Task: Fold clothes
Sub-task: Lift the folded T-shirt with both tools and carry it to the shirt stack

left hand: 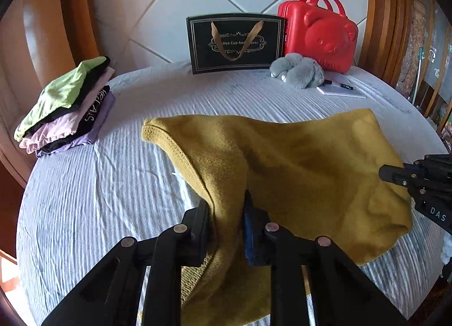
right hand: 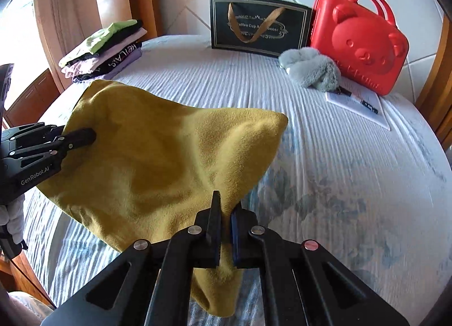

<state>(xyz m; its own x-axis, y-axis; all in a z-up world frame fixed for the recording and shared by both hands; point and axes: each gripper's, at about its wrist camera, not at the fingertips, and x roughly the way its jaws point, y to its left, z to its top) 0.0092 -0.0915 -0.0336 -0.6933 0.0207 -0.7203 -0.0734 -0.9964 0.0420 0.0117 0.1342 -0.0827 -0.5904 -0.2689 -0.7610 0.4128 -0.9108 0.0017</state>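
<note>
L wrist view: left gripper (left hand: pixel 226 220) was pinched down on a bunched edge of the mustard knit garment (left hand: pixel 296 162), which hung above the bed sheet (left hand: pixel 113 184), prob. so the cloth hangs free for a fold. Folded stack (left hand: pixel 66 105) sat apart at far left.

R wrist view: right gripper (right hand: pixel 226 220) was nearly shut on the other near edge, spreading the garment between both.

Mustard-yellow garment (left hand: pixel 296 162) on your white ribbed bedspread (left hand: pixel 113 199).
Behind it: red bear-face case (left hand: pixel 319 35), black gold-trimmed bag (left hand: pixel 234 43), grey plush toy (left hand: pixel 299 71).
</note>
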